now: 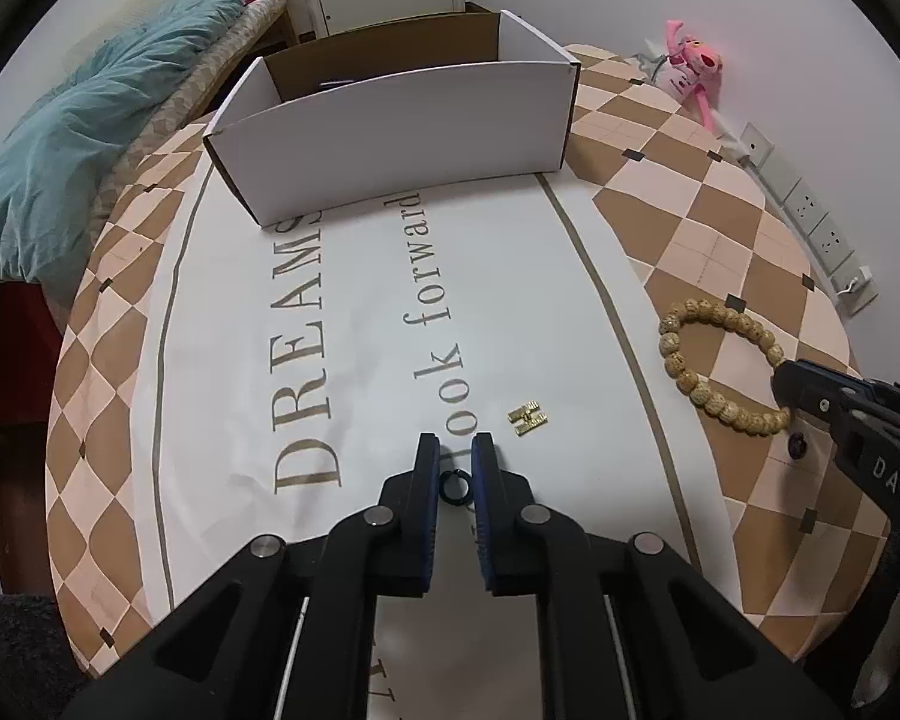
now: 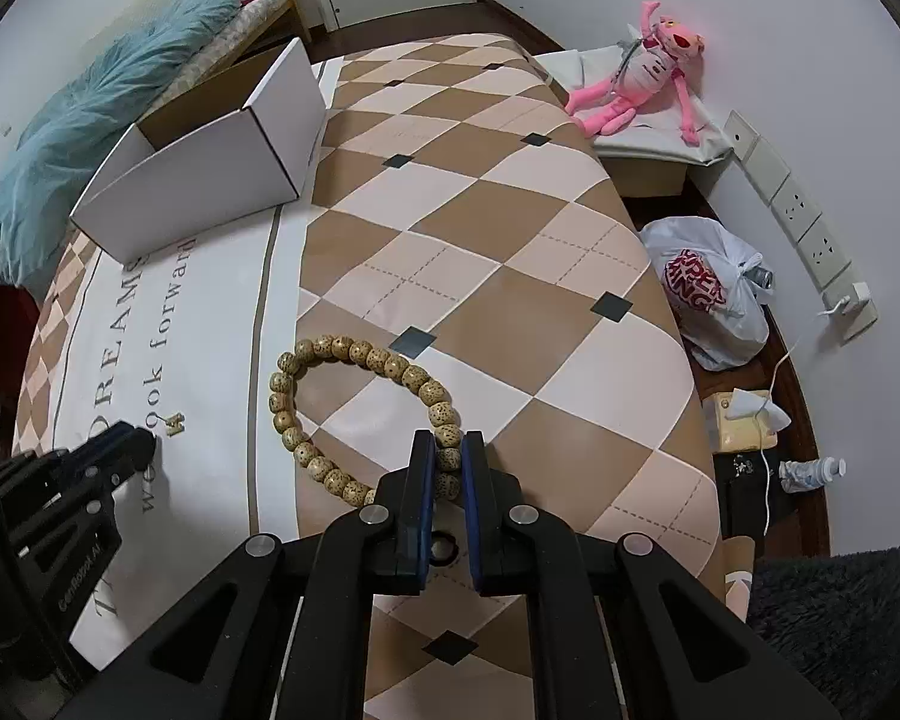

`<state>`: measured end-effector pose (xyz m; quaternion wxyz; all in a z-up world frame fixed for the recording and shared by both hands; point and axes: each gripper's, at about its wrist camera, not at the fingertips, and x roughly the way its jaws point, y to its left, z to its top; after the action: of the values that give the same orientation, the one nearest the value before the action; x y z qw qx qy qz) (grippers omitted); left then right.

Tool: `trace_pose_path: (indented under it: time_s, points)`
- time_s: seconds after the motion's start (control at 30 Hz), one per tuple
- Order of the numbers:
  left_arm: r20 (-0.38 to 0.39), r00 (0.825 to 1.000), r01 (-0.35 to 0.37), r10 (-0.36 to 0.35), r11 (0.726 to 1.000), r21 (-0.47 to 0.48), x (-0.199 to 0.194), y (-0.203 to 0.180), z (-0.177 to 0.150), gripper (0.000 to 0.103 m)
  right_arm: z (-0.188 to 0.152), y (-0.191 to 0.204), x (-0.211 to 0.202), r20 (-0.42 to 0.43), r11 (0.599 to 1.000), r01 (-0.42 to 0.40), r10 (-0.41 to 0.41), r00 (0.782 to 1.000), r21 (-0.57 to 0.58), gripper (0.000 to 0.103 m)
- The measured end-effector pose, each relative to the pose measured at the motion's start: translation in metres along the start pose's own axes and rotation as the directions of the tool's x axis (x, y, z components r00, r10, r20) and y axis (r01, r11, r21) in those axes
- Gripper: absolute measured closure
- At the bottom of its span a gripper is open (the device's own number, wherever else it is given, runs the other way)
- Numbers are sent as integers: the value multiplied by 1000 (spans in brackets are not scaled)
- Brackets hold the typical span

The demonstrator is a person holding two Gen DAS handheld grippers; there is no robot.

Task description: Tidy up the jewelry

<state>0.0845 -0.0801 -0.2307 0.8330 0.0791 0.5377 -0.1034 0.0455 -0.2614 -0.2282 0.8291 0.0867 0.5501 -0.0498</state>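
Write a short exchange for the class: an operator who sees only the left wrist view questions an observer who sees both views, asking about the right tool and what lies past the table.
Operator: Has the right tool actually gripped the bead bracelet? I only see its tip against it.
Observer: Yes. Its two fingers are shut on the near side of the loop, with beads pinched between the pads. The rest of the loop lies flat on the checked cloth.
Operator: Is anything beyond the right edge of the table?
Observer: A knotted white plastic bag with a red logo sits on the floor there, below the wall sockets.
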Motion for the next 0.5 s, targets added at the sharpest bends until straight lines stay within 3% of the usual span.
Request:
trace_pose_path:
  time_s: [0.23,0.5]
  points:
    - [38,999,26,-25,999,-32,-22,11,7,95,8,3,-15,50,1000,-29,29,998,4,94]
    - [104,994,61,-46,987,-149,-63,63,27,95,37,23,-55,149,994,-109,111,983,-21,94]
